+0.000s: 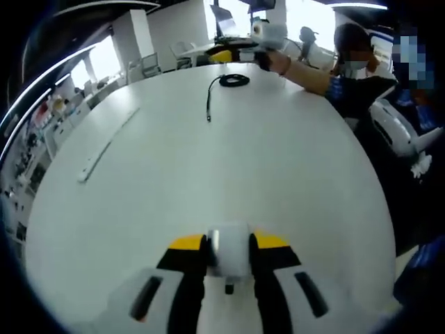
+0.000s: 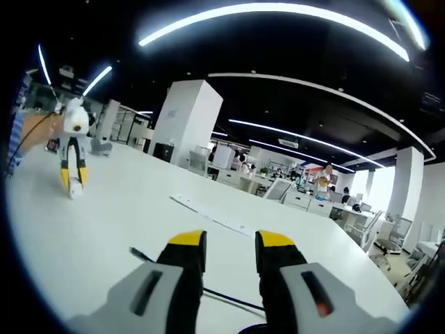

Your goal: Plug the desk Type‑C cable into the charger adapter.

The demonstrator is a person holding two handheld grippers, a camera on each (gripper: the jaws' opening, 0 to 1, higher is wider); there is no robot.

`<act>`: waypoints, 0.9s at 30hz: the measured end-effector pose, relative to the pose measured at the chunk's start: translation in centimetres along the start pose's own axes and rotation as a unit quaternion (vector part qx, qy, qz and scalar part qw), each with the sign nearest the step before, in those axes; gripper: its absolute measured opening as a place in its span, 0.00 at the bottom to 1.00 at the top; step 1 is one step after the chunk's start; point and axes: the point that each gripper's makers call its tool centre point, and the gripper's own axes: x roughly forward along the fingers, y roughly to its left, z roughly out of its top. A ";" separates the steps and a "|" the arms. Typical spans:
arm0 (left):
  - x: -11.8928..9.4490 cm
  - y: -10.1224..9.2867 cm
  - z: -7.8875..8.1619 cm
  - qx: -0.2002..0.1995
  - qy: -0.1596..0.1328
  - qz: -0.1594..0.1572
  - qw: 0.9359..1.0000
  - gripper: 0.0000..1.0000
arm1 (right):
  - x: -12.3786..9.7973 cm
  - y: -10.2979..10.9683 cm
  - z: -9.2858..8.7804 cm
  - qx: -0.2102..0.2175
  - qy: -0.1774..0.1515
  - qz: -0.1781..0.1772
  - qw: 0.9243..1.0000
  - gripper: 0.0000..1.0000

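Left tool clamps the white charger adapter; right tool, jaws parted and empty, should grasp the cable close behind its plug on the tabletop.

Our left gripper sits low, jaws clamped on a small white block. Right gripper is level w/ jaws apart, nothing btwn them; our forearm reaches in opposite.

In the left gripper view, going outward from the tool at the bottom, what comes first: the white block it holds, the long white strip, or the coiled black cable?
1. White charger adapter: between the jaws of the left tool.
2. White strip: flat on the table, off to the left, midway across.
3. Coiled black cable: near the table's far edge, just in front of the other tool.
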 end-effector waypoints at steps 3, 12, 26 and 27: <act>0.1 -1.0 0.1 0.005 -0.002 -0.006 1.000 0.24 | 0.1 0.2 -0.2 -0.004 0.004 0.002 1.000 0.28; 0.1 -2.9 0.5 0.020 -0.016 -0.013 1.000 0.24 | 0.2 0.6 -0.5 -0.011 0.008 0.007 1.000 0.28; 0.6 -5.6 1.7 0.028 -0.076 -0.021 0.997 0.24 | 0.5 1.1 -1.4 -0.022 0.021 0.008 1.000 0.28; 0.6 -5.7 1.8 0.027 -0.080 -0.022 0.996 0.24 | 0.5 1.1 -1.4 -0.022 0.022 0.008 0.999 0.28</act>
